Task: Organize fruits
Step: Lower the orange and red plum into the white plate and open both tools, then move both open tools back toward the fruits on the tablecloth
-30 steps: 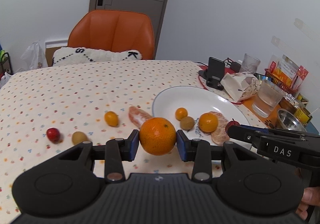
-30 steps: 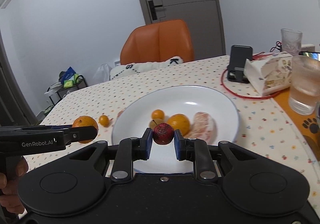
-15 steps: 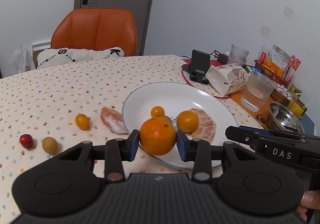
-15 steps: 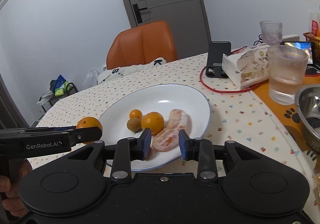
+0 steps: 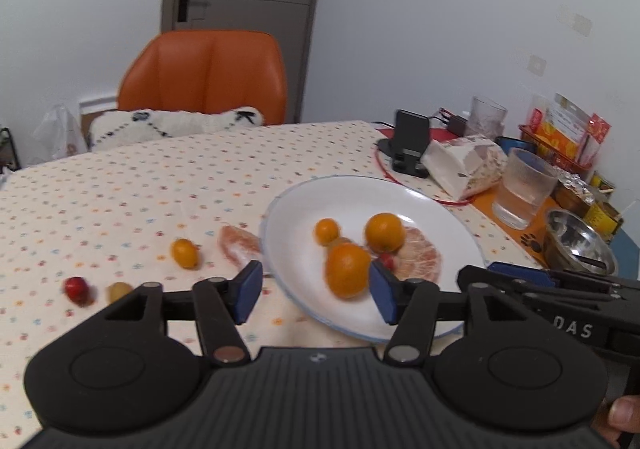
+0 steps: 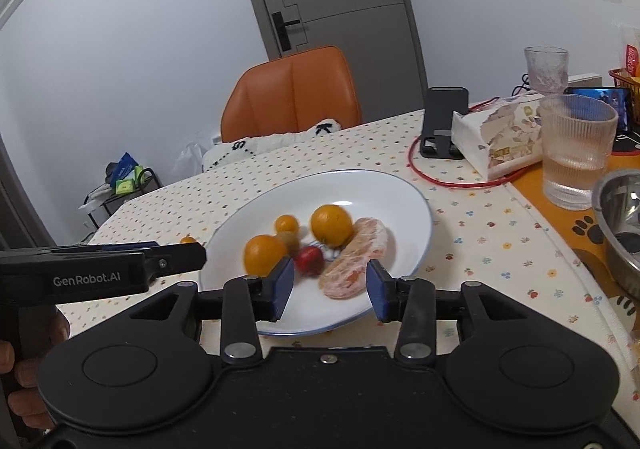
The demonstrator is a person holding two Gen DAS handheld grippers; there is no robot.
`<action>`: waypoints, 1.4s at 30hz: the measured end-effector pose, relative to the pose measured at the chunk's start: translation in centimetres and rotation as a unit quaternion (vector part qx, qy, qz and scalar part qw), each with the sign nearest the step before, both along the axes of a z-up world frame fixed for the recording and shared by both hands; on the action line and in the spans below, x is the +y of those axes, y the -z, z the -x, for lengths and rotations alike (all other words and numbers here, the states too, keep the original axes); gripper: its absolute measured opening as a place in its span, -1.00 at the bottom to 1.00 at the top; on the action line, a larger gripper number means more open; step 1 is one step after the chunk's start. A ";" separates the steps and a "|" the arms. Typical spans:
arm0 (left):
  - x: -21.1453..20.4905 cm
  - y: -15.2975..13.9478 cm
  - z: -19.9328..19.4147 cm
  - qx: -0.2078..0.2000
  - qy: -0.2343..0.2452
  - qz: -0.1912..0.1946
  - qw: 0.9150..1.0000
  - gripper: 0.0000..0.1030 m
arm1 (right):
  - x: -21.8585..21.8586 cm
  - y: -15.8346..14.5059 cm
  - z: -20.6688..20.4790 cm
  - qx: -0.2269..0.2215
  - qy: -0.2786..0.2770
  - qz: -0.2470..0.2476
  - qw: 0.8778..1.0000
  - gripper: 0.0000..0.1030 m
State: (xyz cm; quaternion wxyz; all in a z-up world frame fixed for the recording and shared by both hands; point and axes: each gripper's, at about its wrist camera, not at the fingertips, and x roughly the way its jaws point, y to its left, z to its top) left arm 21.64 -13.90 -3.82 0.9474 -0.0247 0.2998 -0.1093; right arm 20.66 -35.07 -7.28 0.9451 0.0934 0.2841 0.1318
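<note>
Both the left gripper (image 5: 316,295) and the right gripper (image 6: 328,289) are spread wide, holding nothing. Left of the white plate (image 5: 448,205) lie a kumquat (image 5: 185,253), a peeled segment (image 5: 240,249), a kiwi berry (image 5: 119,291) and a red fruit (image 5: 76,287); centre each between the pads, then close gently.

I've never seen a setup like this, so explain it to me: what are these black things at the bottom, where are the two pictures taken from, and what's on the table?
The black things are hand-held two-finger grippers, one in each of a person's hands. Each carries a camera looking forward along its fingers, so there is one picture from each.

The left gripper is open and holds nothing; so is the right gripper.

On the dotted tablecloth a white plate holds two oranges, a kumquat, a small brown fruit, a small red fruit and a peeled citrus piece. Left of the plate lie another peeled piece, a kumquat, a brown fruit and a red one.
</note>
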 end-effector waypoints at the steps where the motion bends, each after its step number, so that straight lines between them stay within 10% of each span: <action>1: 0.4 -0.1 0.2 -0.002 -0.005 -0.003 1.000 0.21 | 0.2 0.0 0.0 -0.001 -0.002 0.000 1.000 -0.16; 14: 4.9 -0.2 1.7 -0.003 -0.069 -0.014 0.998 0.57 | 3.4 -0.8 0.6 -0.021 -0.012 0.013 1.000 0.66; 32: 10.4 0.3 2.9 -0.001 -0.118 0.007 0.993 0.58 | 8.4 -1.0 0.0 -0.027 -0.070 0.025 0.997 0.64; 42: 12.5 0.8 2.8 -0.003 -0.127 0.024 0.992 0.48 | 11.3 -1.0 -1.1 -0.023 -0.102 0.029 0.994 0.26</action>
